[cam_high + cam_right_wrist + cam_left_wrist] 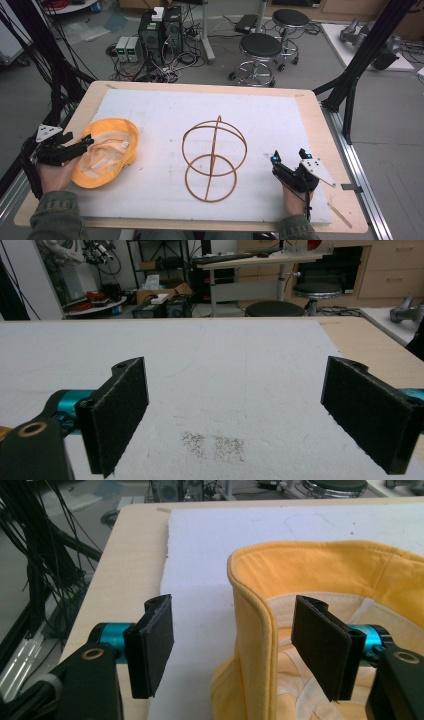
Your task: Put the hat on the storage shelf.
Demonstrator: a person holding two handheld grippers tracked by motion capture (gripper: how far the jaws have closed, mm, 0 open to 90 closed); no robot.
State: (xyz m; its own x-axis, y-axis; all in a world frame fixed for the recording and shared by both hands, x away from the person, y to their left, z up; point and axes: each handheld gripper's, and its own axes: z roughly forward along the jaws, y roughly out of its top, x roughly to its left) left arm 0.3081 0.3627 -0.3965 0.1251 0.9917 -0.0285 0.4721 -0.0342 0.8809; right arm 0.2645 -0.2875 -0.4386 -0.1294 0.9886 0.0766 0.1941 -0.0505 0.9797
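Left gripper (232, 645) fingers wide astride yellow fabric cap (320, 570) brim, right gripper (235, 415) wide, round wooden-hoop frame (214, 157).

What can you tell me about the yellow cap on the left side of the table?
The yellow cap is soft fabric, lying upside down on the white mat so its paler, seam-taped lining shows. The left claw is open and straddles its stitched rim, one jaw inside, one outside, neither clearly pressing the cloth.
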